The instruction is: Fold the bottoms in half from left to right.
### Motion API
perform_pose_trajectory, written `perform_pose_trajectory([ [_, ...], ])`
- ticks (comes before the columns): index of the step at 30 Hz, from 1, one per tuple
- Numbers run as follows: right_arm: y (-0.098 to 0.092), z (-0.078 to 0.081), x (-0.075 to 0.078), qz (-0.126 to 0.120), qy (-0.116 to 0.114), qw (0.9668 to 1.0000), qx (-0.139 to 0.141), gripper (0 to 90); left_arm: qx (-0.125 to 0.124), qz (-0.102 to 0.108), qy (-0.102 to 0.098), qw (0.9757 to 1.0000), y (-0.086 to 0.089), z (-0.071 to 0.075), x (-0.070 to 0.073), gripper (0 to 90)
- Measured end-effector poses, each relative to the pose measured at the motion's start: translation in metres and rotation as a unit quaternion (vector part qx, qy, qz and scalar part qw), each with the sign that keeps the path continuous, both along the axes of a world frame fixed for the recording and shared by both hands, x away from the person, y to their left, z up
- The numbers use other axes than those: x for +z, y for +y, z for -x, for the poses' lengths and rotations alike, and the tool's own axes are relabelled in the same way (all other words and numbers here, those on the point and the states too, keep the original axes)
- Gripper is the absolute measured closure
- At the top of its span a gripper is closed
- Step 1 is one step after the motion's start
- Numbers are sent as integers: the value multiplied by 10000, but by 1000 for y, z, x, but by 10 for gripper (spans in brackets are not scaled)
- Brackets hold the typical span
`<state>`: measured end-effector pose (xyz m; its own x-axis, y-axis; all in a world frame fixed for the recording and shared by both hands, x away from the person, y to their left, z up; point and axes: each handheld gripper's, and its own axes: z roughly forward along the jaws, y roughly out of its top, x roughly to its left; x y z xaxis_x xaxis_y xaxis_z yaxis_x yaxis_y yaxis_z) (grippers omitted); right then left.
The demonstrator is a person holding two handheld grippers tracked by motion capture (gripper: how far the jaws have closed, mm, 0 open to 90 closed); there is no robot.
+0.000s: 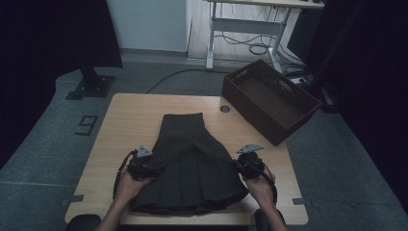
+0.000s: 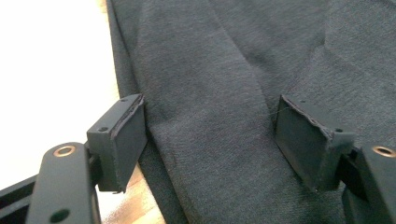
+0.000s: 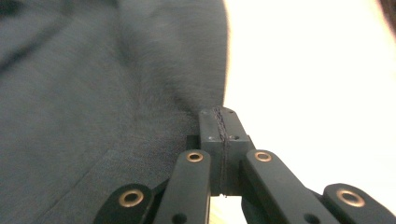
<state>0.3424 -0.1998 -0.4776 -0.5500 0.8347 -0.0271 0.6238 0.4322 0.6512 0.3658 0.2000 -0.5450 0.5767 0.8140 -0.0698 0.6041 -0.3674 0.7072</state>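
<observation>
One dark pleated skirt (image 1: 187,168) on one wooden table (image 1: 139,115) — one brown woven basket (image 1: 269,98) — two handheld grippers, left (image 1: 144,166) and right (image 1: 243,163).

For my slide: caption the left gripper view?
Left gripper, jaws open, over the edge of a dark skirt on a table.

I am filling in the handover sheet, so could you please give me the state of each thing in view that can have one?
Skirt: spread flat on the table, pleated, waistband away from the person.
Left tongs: open, jaws either side of the cloth.
Right tongs: shut at the skirt's edge; whether they pinch cloth is unclear.
Basket: empty, upright.
</observation>
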Motion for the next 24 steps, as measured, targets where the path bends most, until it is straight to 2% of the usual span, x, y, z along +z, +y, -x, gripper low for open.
perform_pose_trajectory([
  [4, -8, -4, -36, 149, 478, 9987, -58, 897, 3, -2, 6, 10000, 0, 0, 0, 254],
  [6, -10, -5, -44, 135, 550, 9984, -43, 895, -6, -5, 34, 10000, 0, -1, 1, 253],
  [8, -13, -4, -36, 10, 451, 9990, -55, 872, -42, -44, 86, 9999, 0, -1, 3, 254],
  [11, -9, -1, -14, -196, 194, 9996, 31, 657, -80, -181, 20, 9998, -2, 2, 10, 269],
  [13, -2, 2, -4, -344, 127, 9992, 162, 587, -146, -147, -46, 9998, -4, 7, 15, 272],
  [16, 13, 6, -4, -655, 265, 9961, 524, 580, -290, -71, -142, 9995, -6, 15, 23, 292],
  [19, 31, 10, -16, -783, 420, 9926, 832, 563, -407, -67, -90, 9991, -7, 22, 24, 311],
  [21, 41, 12, -28, -688, 518, 9920, 927, 542, -451, -291, -16, 9986, -8, 24, 19, 313],
  [23, 46, 13, -40, -358, 554, 9934, 934, 543, -435, -634, -8, 9970, -7, 26, 12, 311],
  [24, 46, 12, -45, -210, 538, 9941, 917, 546, -414, -552, 0, 9976, -5, 26, 11, 308],
])
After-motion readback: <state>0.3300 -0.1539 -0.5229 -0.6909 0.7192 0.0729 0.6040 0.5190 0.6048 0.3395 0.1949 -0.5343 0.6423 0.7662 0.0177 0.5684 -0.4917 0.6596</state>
